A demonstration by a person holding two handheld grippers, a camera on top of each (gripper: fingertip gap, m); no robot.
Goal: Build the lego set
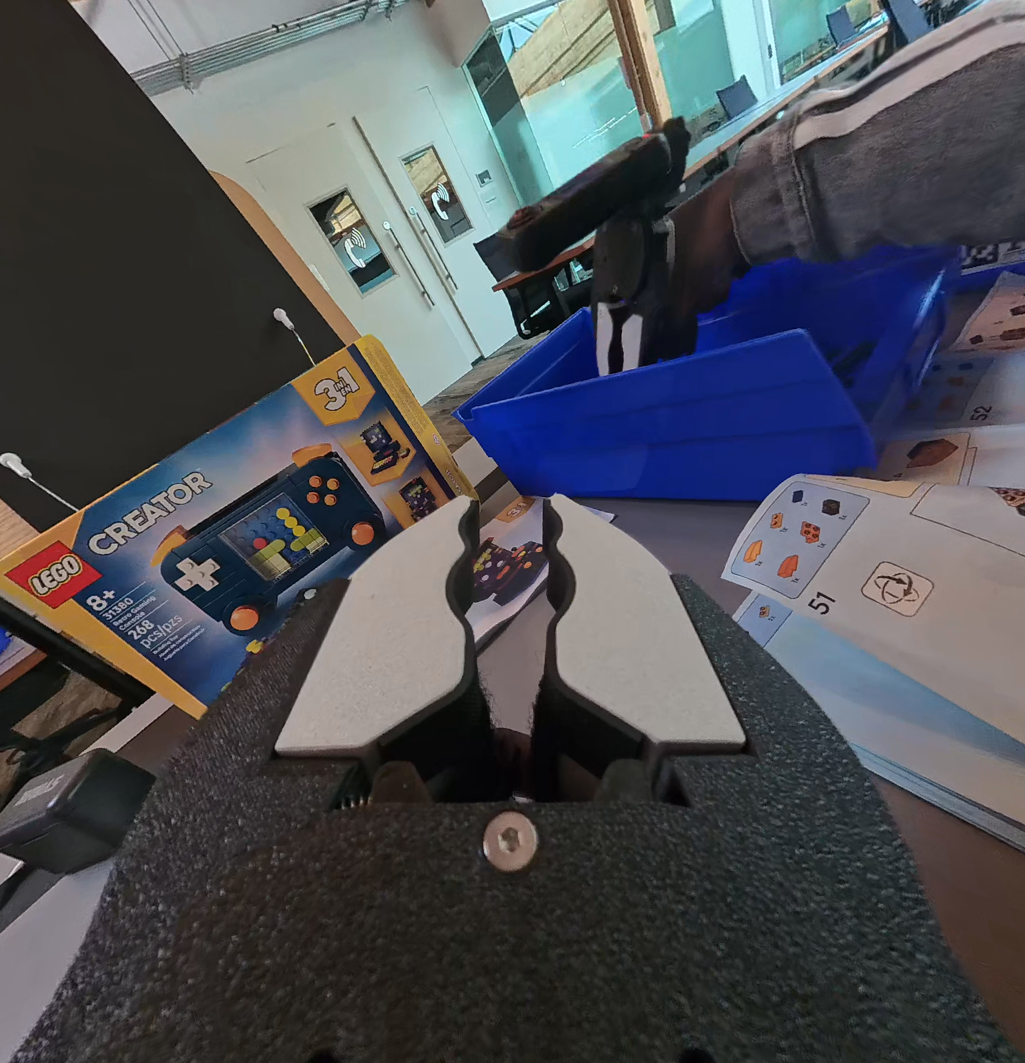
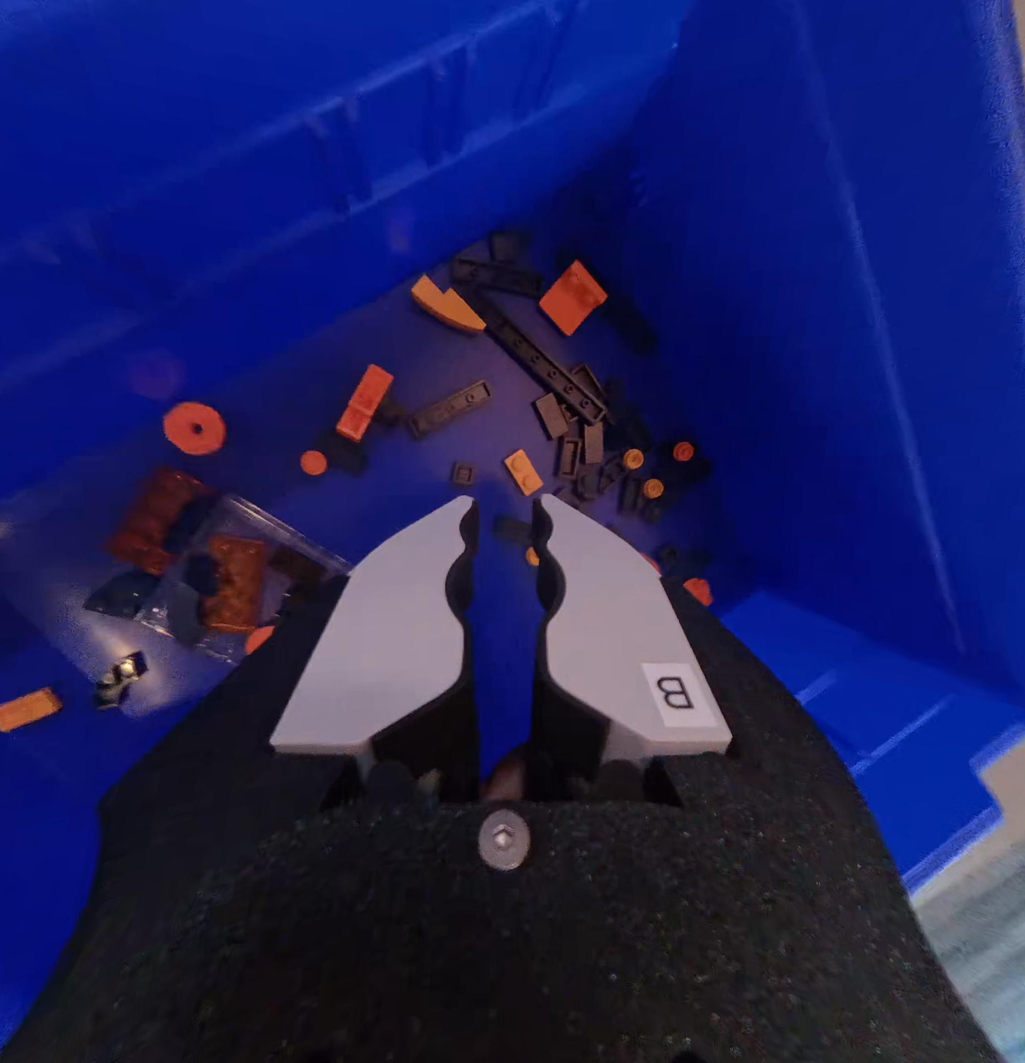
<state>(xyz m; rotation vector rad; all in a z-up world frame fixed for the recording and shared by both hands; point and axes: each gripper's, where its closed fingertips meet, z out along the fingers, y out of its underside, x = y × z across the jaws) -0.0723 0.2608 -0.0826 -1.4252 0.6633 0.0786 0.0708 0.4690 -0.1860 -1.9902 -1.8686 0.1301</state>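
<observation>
My right hand-held gripper (image 2: 504, 506) hung open and empty inside the blue bin (image 2: 786, 287), just above loose orange and black bricks (image 2: 521, 471). My left hand-held gripper (image 1: 510, 506) waited open beside the bin, over the table (image 1: 688, 529).

White wall (image 1: 303, 132), two narrow-windowed doors (image 1: 383, 230), glass partitions (image 1: 585, 98), dark panel (image 1: 95, 259), long desks (image 1: 556, 270), daylight

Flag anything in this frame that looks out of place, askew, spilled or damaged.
Nothing looks damaged. Loose orange and dark toy bricks lie scattered over the floor of the blue bin beside a clear bag of pieces. The toy set box stands upright; its tilt looks like lens distortion. Both tongs are empty.
</observation>
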